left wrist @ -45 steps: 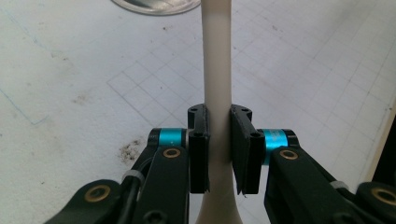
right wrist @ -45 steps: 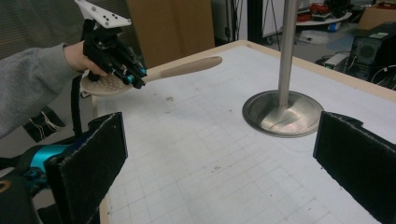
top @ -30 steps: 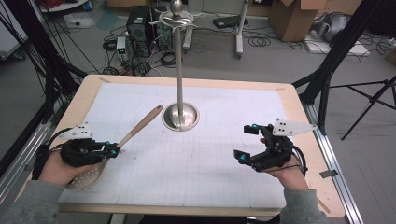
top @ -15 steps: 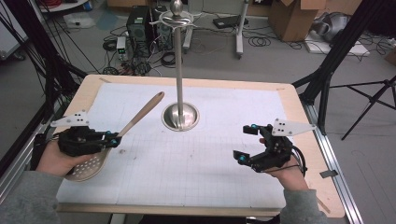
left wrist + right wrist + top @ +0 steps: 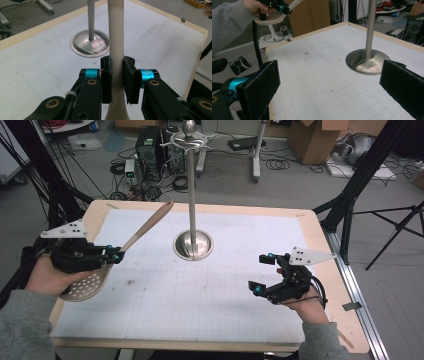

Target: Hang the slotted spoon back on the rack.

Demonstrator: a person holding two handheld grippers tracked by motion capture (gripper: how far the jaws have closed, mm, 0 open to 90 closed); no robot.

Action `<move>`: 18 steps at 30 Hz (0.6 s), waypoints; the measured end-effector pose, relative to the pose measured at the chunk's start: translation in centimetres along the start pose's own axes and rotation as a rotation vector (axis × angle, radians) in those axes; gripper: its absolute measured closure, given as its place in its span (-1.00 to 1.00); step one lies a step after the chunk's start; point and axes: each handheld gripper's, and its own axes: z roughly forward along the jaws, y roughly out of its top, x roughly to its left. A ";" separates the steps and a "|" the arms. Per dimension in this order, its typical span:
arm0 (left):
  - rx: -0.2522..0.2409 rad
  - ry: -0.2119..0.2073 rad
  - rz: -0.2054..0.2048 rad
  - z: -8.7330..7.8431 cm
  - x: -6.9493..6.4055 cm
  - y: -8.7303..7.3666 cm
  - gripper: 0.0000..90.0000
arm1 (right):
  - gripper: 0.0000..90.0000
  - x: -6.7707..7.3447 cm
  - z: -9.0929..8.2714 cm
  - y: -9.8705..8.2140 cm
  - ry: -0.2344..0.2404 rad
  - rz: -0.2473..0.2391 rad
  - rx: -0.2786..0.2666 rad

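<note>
Slotted spoon — pale handle, perforated metal bowl, seemingly round.

Beige perforated spoon, silver stand, seemingly gridded mat

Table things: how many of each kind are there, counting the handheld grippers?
Slotted spoon: 1
Metal stand: 1
Grippers: 2, the left gripper shut on the spoon's handle, the right gripper open and empty
Total: 4

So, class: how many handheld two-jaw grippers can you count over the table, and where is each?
2. The left gripper is at the table's left edge, clamping the cream-handled perforated metal skimmer; the right gripper sits open near the right edge.
</note>
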 end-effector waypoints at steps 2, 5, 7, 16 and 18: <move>0.006 0.001 0.007 -0.4 0.1 0.4 0.74 | -0.97 0.0 0.0 0.0 0.001 0.000 -0.001; 0.018 0.017 0.015 -0.8 0.1 0.9 0.74 | -0.97 0.0 -0.1 0.0 -0.005 0.005 0.000; 0.022 0.025 0.017 -1.0 0.2 1.1 0.74 | -0.97 0.0 -0.1 0.0 -0.002 0.004 -0.002; 0.004 0.023 0.001 -1.5 0.9 2.5 0.74 | -0.97 0.0 0.1 0.0 0.004 0.006 -0.004; 0.014 0.021 -0.006 -1.4 1.4 2.8 0.73 | -0.97 0.0 0.2 0.0 0.005 0.010 0.000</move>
